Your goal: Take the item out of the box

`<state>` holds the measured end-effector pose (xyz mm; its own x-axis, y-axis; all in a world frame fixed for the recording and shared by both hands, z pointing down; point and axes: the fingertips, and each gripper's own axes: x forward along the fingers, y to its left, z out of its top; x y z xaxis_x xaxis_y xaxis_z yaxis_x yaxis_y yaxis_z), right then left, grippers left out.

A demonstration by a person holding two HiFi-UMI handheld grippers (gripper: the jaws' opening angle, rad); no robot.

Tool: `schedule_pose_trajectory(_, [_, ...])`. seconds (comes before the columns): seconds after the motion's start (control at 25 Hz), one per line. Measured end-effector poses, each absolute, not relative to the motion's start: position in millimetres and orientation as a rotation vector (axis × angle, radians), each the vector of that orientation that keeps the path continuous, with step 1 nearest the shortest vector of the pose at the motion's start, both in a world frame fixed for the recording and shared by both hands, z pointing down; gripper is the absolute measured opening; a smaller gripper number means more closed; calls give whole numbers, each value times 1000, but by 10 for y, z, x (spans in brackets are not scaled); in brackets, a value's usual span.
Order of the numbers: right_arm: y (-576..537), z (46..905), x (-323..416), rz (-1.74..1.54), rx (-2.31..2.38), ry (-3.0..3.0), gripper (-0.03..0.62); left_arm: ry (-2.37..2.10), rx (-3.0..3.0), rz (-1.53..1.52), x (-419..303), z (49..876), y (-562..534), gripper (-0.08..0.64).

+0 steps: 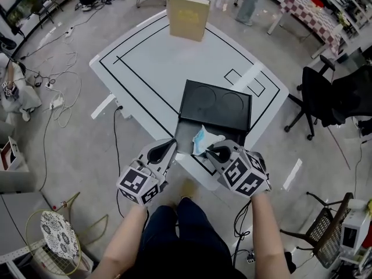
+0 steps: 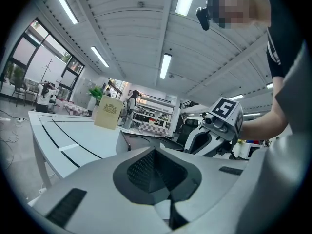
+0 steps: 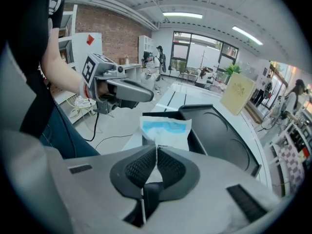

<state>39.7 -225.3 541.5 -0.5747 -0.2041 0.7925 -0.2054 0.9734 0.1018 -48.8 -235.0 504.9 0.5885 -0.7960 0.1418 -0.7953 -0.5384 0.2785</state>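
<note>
Right gripper (image 3: pixel 156 153) has its jaws pinched tight on a white-and-blue packet (image 3: pixel 166 129), held over the open black box (image 1: pixel 183 108) at the white table's (image 1: pixel 145 63) near edge. Left gripper (image 1: pixel 169 147), just beside the box, is closed and empty.

Box (image 1: pixel 215 106) black; packet (image 1: pixel 204 139) white with a pale blue patch. Table (image 1: pixel 145 63) white, ruled with black lines; bag (image 1: pixel 188 17) at 12 o'clock tan with a faint gold emblem. Left gripper (image 1: pixel 164 151) and right gripper (image 1: pixel 216 153) grey, patterned in black-and-white squares; cloth (image 1: pixel 317 16) at 2 o'clock red-and-white check.
</note>
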Motion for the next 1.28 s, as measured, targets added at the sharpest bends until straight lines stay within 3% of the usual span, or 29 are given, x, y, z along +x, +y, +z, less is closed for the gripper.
schedule_pose_trajectory(1.28, [-2092,4610,800,193,928,-2525,11,-1208,2574,-84,-339,4665,-2312,8])
